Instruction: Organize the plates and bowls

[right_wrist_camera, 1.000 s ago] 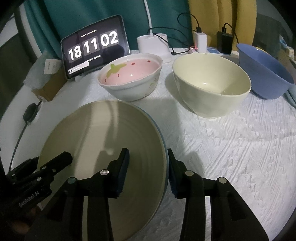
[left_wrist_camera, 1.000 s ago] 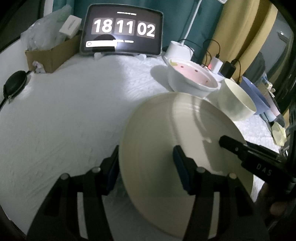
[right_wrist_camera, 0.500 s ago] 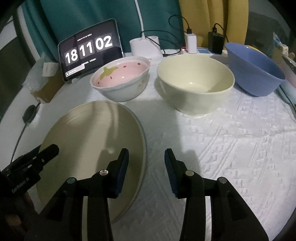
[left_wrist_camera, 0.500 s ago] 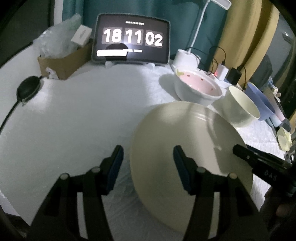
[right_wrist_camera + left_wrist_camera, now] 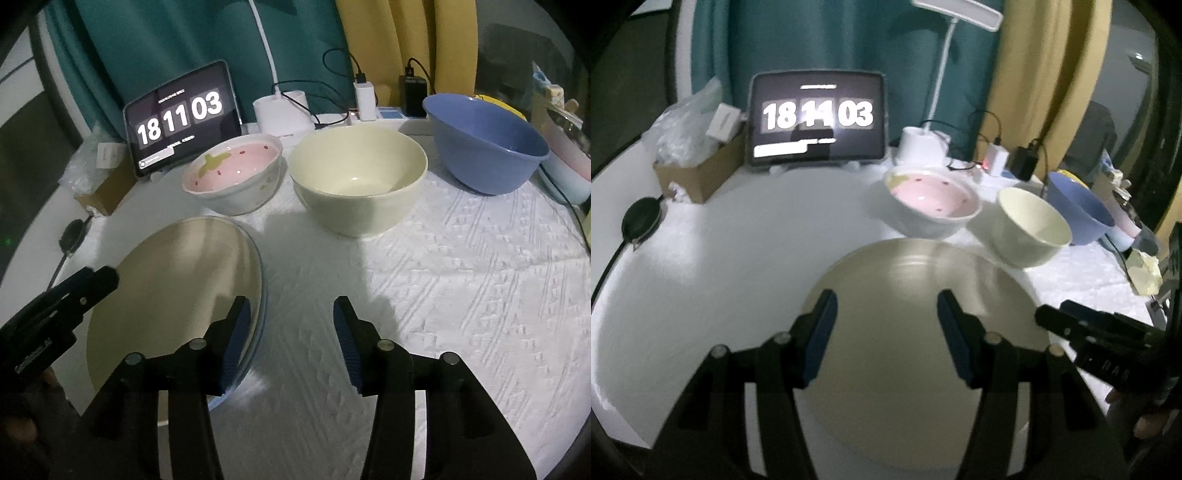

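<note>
A cream plate lies flat on the white tablecloth, on top of a blue-rimmed plate whose edge shows in the right wrist view. My left gripper hovers open over the plate's near left part and touches nothing. My right gripper is just right of the plate's rim; its jaws are opening with only cloth between them. Behind the plate stand a pink strawberry bowl, a cream bowl and a blue bowl, side by side.
A tablet clock and a white lamp base with chargers and cables line the back. A cardboard box and a black round object with a cord sit at the left. Bare cloth stretches to the right.
Both grippers had their jaws around the plate's rim; both have since let go and drawn back and up. The plate now rests flat, and the right jaws stand wider.
</note>
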